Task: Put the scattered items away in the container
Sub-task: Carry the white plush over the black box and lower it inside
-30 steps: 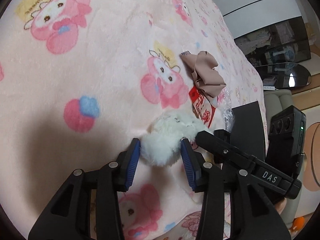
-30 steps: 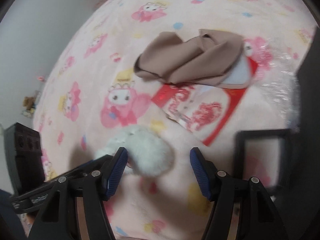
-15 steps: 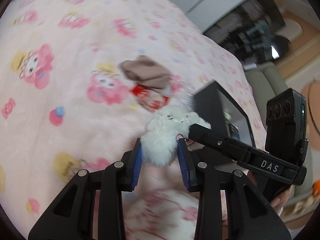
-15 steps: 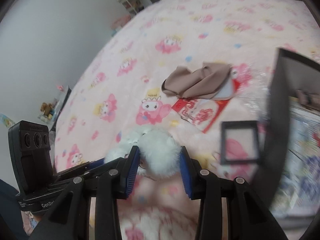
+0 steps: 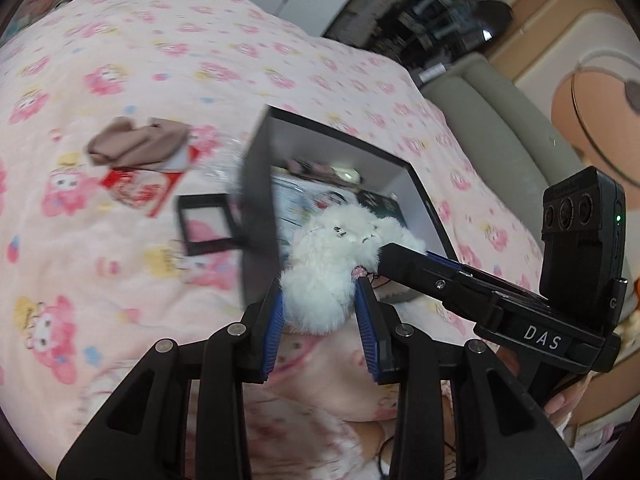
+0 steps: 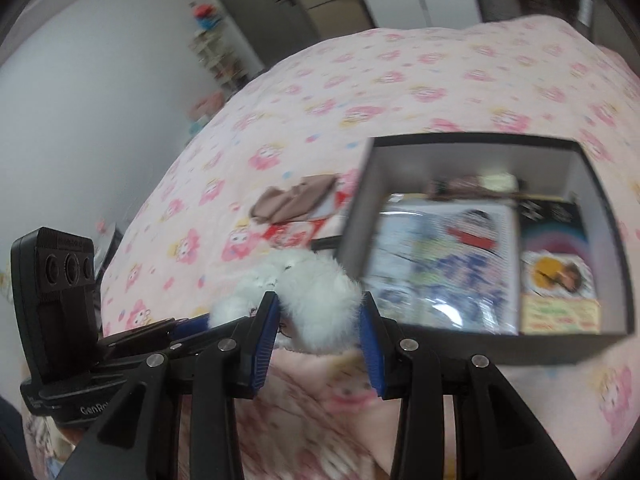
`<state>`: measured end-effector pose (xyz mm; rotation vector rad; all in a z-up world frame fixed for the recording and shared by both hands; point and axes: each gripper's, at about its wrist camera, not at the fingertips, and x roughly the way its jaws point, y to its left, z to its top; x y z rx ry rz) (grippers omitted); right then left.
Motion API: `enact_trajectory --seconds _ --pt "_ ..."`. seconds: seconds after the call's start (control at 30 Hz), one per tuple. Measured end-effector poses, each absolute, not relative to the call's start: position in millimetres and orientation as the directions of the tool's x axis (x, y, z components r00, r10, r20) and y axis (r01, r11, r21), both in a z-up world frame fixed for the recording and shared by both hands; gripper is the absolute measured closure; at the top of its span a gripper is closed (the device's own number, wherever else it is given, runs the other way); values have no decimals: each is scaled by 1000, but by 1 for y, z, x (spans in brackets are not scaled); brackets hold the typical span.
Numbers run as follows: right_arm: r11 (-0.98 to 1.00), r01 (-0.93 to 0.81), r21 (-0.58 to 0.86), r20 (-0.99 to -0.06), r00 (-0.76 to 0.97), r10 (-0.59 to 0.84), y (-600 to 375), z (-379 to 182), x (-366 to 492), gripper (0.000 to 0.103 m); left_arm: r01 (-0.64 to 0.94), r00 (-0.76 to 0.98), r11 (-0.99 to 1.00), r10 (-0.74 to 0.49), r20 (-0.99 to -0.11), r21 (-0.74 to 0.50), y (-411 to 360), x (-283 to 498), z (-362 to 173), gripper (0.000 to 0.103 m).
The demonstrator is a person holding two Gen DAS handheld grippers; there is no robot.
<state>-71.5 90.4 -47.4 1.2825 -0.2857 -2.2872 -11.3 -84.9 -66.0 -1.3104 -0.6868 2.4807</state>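
A white fluffy plush toy (image 5: 332, 268) is held in the air by both grippers at once. My left gripper (image 5: 320, 308) is shut on its lower body. My right gripper (image 6: 318, 312) is shut on the same plush (image 6: 316, 288) from the other side. The black open box (image 5: 260, 184) lies on the pink blanket just beyond the plush; in the right wrist view the box (image 6: 600, 188) holds books and small items. A beige cloth (image 5: 136, 144), a red packet (image 5: 132, 188) and a black square frame (image 5: 204, 224) lie on the blanket left of the box.
The pink cartoon-print blanket (image 5: 120, 60) covers the bed. A grey sofa (image 5: 500, 104) and dark cabinet (image 5: 420, 8) stand beyond the bed's right side. A grey wall and shelf (image 6: 208, 52) are at the far left in the right wrist view.
Both grippers closed on the plush and lifted it off the blanket, carrying it up and towards the black box, which has come into full view.
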Motion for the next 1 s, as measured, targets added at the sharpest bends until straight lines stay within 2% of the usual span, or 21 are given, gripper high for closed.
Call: enact_trajectory --seconds 0.23,0.43,0.67,0.8,1.0 --pt "-877 259 405 -732 -482 -480 158 -45 -66 68 -47 -521 -843 478 -707 -535 -22 -36 -65 69" --pt "-908 208 364 -750 -512 -418 196 -48 -82 67 -69 -494 -872 452 -743 -484 18 -70 -68 69" --pt "-902 247 353 -779 -456 -430 217 -41 -138 68 -42 -506 -883 423 -752 -468 29 -118 -65 69" --pt "-900 292 323 -780 -457 -428 213 -37 -176 68 18 -532 -864 418 -736 -504 19 -151 -70 69" --pt "-890 260 375 -777 -435 -455 225 -67 -207 68 40 -479 -884 392 -785 -466 29 -184 -96 69"
